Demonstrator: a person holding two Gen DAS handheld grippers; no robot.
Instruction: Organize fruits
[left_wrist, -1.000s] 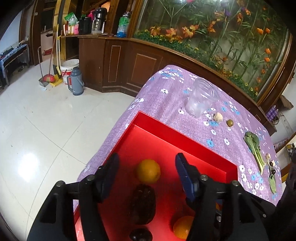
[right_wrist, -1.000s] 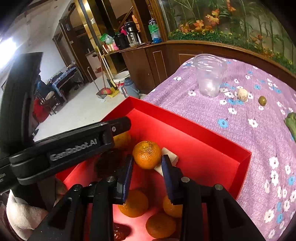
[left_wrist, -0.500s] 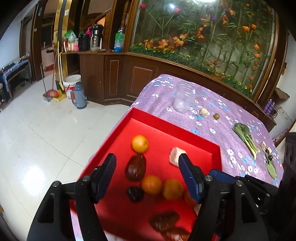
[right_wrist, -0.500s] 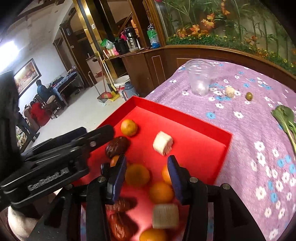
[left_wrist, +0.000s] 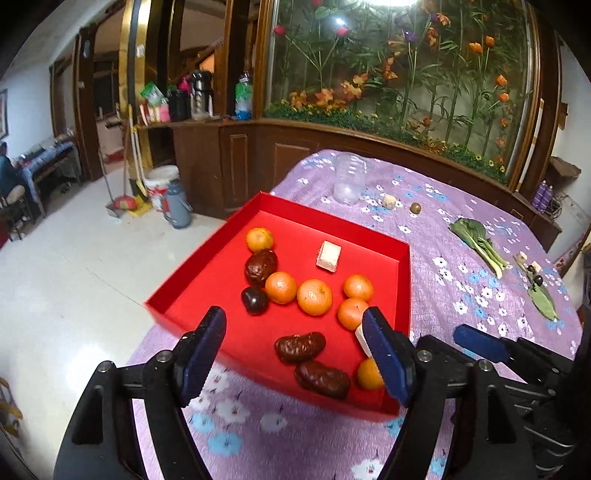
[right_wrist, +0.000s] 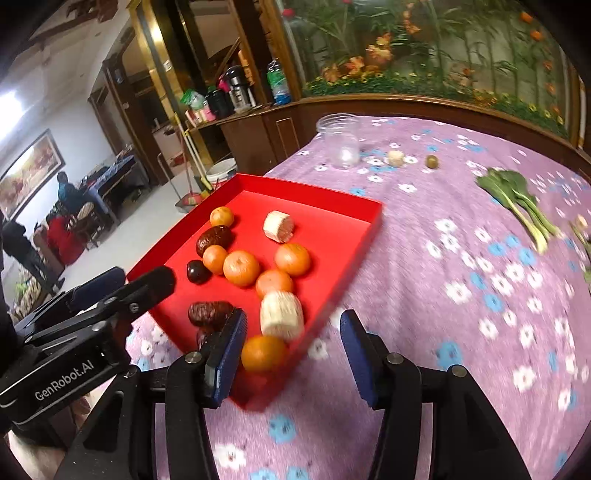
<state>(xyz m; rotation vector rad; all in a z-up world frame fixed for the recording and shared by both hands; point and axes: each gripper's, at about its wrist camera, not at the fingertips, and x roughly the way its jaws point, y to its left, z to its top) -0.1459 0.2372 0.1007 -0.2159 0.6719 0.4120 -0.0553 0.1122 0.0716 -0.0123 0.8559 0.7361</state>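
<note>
A red tray (left_wrist: 207, 251) (right_wrist: 362, 240) lies on the purple flowered tablecloth. It holds several oranges (left_wrist: 314, 296) (right_wrist: 241, 267), dark dates (left_wrist: 300, 347) (right_wrist: 214, 237) and two pale cut pieces (left_wrist: 328, 256) (right_wrist: 282, 314). My left gripper (left_wrist: 293, 339) is open and empty, above the tray's near edge. My right gripper (right_wrist: 291, 341) is open and empty, over the tray's near right corner. It also shows at the right edge of the left wrist view (left_wrist: 480, 343).
A clear plastic cup (left_wrist: 349, 179) (right_wrist: 340, 140), a small pale piece (right_wrist: 395, 158) and a small green fruit (right_wrist: 431, 161) sit at the far end of the table. A leafy green (right_wrist: 517, 195) lies on the right. The table's left edge drops to the floor.
Both grippers have drawn back and up from the tray, so the whole tray and its fruit now show. The right gripper has opened wider and let go of an orange.
</note>
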